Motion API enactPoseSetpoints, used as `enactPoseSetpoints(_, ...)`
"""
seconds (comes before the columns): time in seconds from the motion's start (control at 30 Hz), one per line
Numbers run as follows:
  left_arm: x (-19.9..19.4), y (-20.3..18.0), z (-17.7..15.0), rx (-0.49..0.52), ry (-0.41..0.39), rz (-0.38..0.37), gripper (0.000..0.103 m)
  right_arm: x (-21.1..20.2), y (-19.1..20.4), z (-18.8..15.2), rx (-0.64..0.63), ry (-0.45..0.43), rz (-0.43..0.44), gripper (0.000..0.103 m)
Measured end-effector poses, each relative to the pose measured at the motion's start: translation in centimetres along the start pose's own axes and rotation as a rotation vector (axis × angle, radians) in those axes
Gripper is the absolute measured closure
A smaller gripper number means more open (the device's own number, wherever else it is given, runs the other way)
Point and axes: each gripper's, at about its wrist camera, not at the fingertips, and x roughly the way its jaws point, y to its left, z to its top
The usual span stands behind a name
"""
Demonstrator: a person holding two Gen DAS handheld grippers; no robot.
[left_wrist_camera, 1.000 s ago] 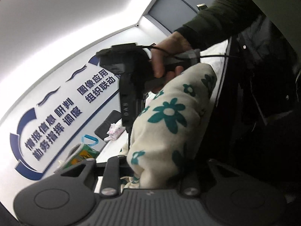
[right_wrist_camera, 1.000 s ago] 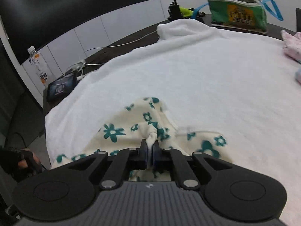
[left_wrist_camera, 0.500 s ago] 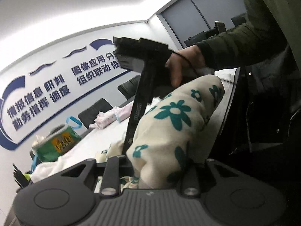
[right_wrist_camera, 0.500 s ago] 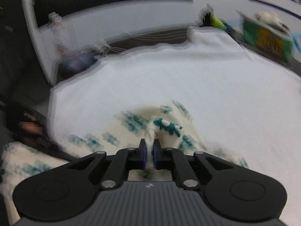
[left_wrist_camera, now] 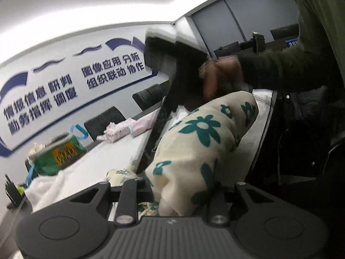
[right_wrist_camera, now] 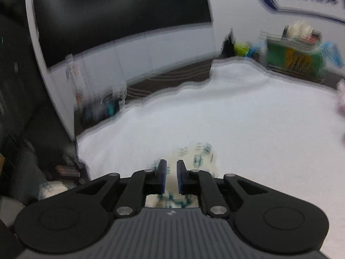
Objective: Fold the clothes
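Right jaws letting go, left bunching the floral garment

The right gripper (right_wrist_camera: 171,178) has just been opening, cloth lying unpinched between its jaws; the left gripper (left_wrist_camera: 172,194) is clamping the floral garment (left_wrist_camera: 194,149), bulging ahead of its jaws, probably carrying a fold over.

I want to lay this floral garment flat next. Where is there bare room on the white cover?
The widest bare stretch is mid white cover, between the floral garment at the near edge and the green bag at the far edge. The far corner by the bag and the pink clothes is crowded.
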Motion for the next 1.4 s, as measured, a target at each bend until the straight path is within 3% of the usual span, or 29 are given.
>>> enactPoseSetpoints(0.07,0.2,1.3,0.3,-0.085,0.018,-0.031,0.078,1.2,-2.1,-0.7,0.084,0.04,0.012,0.096)
enactPoseSetpoints(0.13,0.4,2.7,0.6,-0.17,0.035,-0.062,0.078,-1.1,-3.2,-1.0,0.135,-0.016,0.029,0.093)
enactPoseSetpoints(0.2,0.6,4.5,0.8,-0.284,0.044,-0.098,0.078,-5.3,-3.6,-2.3,0.061,-0.139,0.045,0.08)
enactPoseSetpoints(0.27,1.0,6.4,0.7,-0.402,0.054,-0.121,0.078,-9.0,-3.9,-4.2,-0.018,-0.242,0.118,0.044)
enactPoseSetpoints(0.37,1.6,8.3,0.6,-0.491,0.082,-0.147,0.077,-12.9,-4.3,-7.2,-0.027,-0.369,0.257,0.024)
enactPoseSetpoints(0.43,2.0,9.4,0.7,-0.542,0.103,-0.167,0.077,-13.8,-4.1,-8.7,-0.017,-0.447,0.303,0.016)
enactPoseSetpoints(0.6,3.5,12.5,0.7,-0.713,0.162,-0.19,0.077,-10.2,-2.1,-8.4,-0.117,-0.417,0.214,0.018)
enactPoseSetpoints(0.63,3.7,12.9,0.7,-0.723,0.166,-0.185,0.077,-9.2,-1.7,-8.2,-0.114,-0.404,0.168,0.028)
enactPoseSetpoints(0.67,3.9,13.3,0.8,-0.731,0.167,-0.181,0.077,-8.2,-1.8,-7.8,-0.079,-0.391,0.121,0.053)
enactPoseSetpoints(0.73,4.6,13.8,0.8,-0.762,0.173,-0.145,0.073,-6.6,-3.0,-6.8,0.069,-0.365,0.086,0.086)
enactPoseSetpoints(0.83,5.8,14.4,0.5,-0.831,0.186,-0.055,0.05,-5.4,-4.5,-5.9,0.251,-0.364,0.04,0.087)
enactPoseSetpoints(0.97,5.1,12.5,0.4,-0.782,0.15,0.094,0.048,-3.8,-4.4,-5.2,0.356,-0.311,-0.081,0.085)
enactPoseSetpoints(1.03,4.3,12.0,0.8,-0.786,0.137,0.133,0.049,-4.0,-3.8,-5.0,0.34,-0.313,-0.122,0.081)
enactPoseSetpoints(1.13,2.9,12.2,1.5,-0.802,0.137,0.181,0.049,-4.9,-2.9,-4.1,0.273,-0.318,-0.209,0.059)
enactPoseSetpoints(1.27,-0.2,13.8,3.2,-0.82,0.071,0.311,0.05,-7.3,-2.0,-2.8,0.202,-0.41,-0.349,0.058)
enactPoseSetpoints(1.33,-0.1,14.1,5.0,-0.773,0.015,0.36,0.052,-8.2,-1.2,-1.9,0.158,-0.472,-0.359,0.059)
enactPoseSetpoints(1.4,1.2,13.8,6.5,-0.708,-0.002,0.365,0.056,-7.0,-0.3,-0.6,0.107,-0.463,-0.321,0.066)
